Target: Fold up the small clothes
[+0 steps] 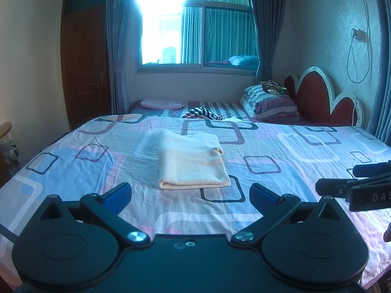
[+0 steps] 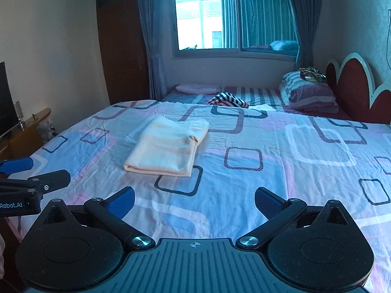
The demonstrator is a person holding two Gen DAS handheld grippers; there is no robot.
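A pale peach garment (image 1: 191, 161) lies folded into a neat rectangle on the patterned bed sheet (image 1: 281, 151); the right wrist view shows the same garment (image 2: 168, 147) left of centre. My left gripper (image 1: 190, 195) hovers just in front of it, open, with nothing between its blue pads. My right gripper (image 2: 194, 201) is open too and empty, off to the garment's right. Each gripper shows at the edge of the other's view: the right gripper (image 1: 354, 180) at the right edge, the left gripper (image 2: 36, 173) at the left edge. A striped garment (image 1: 201, 112) lies crumpled further back.
Striped pillows (image 1: 268, 105) are stacked against the red and white headboard (image 1: 322, 95) at the back right. A pink folded cloth (image 1: 162, 103) rests near the window wall. A brown door (image 1: 85, 58) and a wooden stand with a screen (image 2: 22, 131) are to the left.
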